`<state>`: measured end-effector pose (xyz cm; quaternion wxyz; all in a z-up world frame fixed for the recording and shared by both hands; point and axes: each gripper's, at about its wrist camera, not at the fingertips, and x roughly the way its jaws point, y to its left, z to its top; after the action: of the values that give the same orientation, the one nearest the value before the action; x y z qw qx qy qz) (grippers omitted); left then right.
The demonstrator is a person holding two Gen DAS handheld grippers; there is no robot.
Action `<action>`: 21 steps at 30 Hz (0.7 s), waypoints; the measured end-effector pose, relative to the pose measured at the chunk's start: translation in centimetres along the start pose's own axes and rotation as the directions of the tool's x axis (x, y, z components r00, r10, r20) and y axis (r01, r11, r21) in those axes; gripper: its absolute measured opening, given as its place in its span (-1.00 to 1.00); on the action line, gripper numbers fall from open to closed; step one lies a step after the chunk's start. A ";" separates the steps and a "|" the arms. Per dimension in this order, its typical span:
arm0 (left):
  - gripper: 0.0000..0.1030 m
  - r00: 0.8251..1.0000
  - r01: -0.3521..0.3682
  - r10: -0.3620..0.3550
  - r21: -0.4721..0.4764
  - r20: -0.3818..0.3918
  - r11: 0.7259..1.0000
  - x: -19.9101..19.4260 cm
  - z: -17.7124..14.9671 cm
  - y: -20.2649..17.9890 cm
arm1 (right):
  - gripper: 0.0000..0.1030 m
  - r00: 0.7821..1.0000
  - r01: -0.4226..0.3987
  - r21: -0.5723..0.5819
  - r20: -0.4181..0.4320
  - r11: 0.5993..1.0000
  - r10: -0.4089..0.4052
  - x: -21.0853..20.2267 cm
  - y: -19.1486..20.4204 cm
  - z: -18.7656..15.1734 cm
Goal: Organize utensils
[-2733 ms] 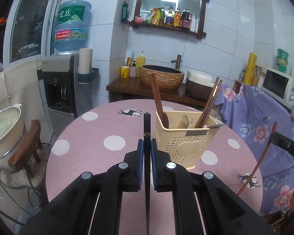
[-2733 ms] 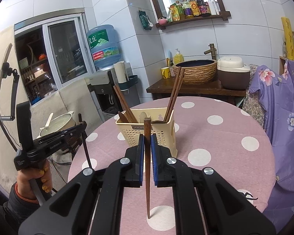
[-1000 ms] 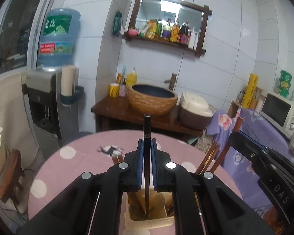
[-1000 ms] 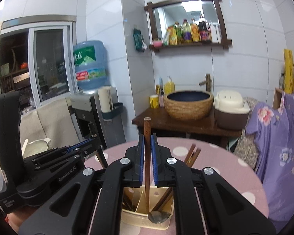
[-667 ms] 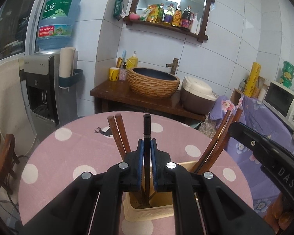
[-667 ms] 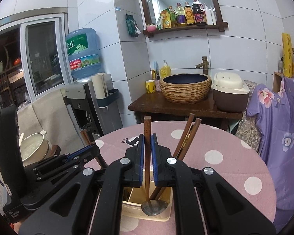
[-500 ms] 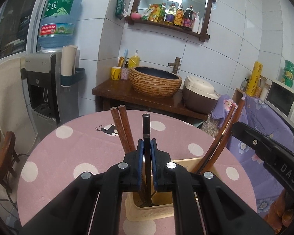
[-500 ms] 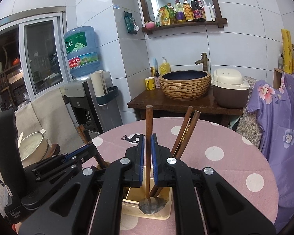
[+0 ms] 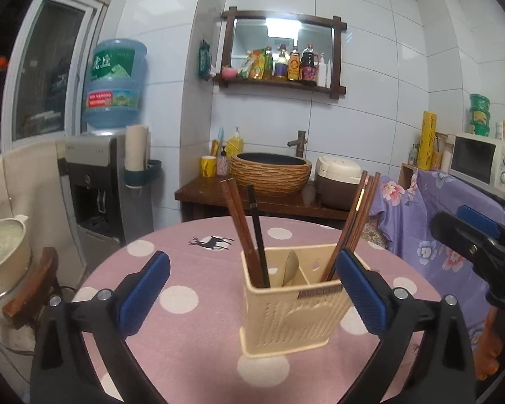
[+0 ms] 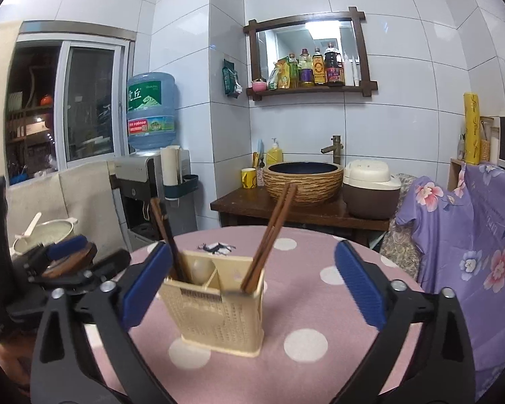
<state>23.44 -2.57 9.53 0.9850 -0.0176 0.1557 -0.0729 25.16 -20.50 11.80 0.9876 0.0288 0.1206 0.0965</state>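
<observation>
A: Both chopsticks have been let go since half a second ago; the jaws that were clamped on them are opening, and nothing is seen between the pads of either tool.

B: How are the tools stood?

A: The left gripper (image 9: 252, 294) is spread wide, its blue pads at nine and three o'clock of the cream utensil holder (image 9: 291, 306). The right gripper (image 10: 250, 284) is spread just as wide around the same holder in its own view. No pad is seen touching the plastic.

B: And the utensils?

A: All are lodged in the holder, which is stood on the pink dotted tablecloth (image 9: 198, 346). The black chopstick (image 9: 257, 232) is leaned toward eleven o'clock beside two brown chopsticks (image 9: 239, 225) in the left compartment. A spoon (image 9: 290, 267) is seen in the middle section, and more brown chopsticks (image 9: 358, 220) are leaned toward one o'clock from the right compartment.

B: Which step is in hand?

A: The release is judged to be finishing. No loose utensil can be made out on the cloth, so the sorting looks nearly done.

B: What is called for next?

A: Both tools should be drawn back clear of the leaning sticks without the holder being knocked. Beyond the table, a woven basin (image 9: 271, 176) is seen at twelve o'clock.
</observation>
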 end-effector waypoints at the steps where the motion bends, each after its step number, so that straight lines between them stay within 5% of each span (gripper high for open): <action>1: 0.90 1.000 -0.003 0.003 0.001 0.009 1.000 -0.8 -0.5 0.2 | 0.89 1.000 0.000 0.004 -0.001 1.000 0.000 -0.6 -0.1 -0.6; 8: 0.90 0.994 -0.054 0.061 -0.077 0.085 0.996 -7.1 -5.8 2.2 | 0.89 0.998 0.053 0.077 -0.043 0.996 -0.049 -5.6 -1.0 -7.1; 16: 0.90 0.992 -0.122 0.120 -0.159 -0.022 0.980 -11.2 -12.8 3.7 | 0.89 0.992 0.096 0.020 -0.085 0.995 -0.094 -10.9 1.4 -15.2; 21: 0.90 0.988 -0.153 0.156 -0.210 -0.001 0.966 -15.5 -15.0 3.7 | 0.89 0.992 0.116 0.000 -0.054 0.993 -0.116 -15.1 3.4 -17.7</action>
<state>4.74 3.19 -0.20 0.9815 -0.1097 0.1557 0.0210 5.84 -19.57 -1.55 0.9878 0.0209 0.1489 0.0395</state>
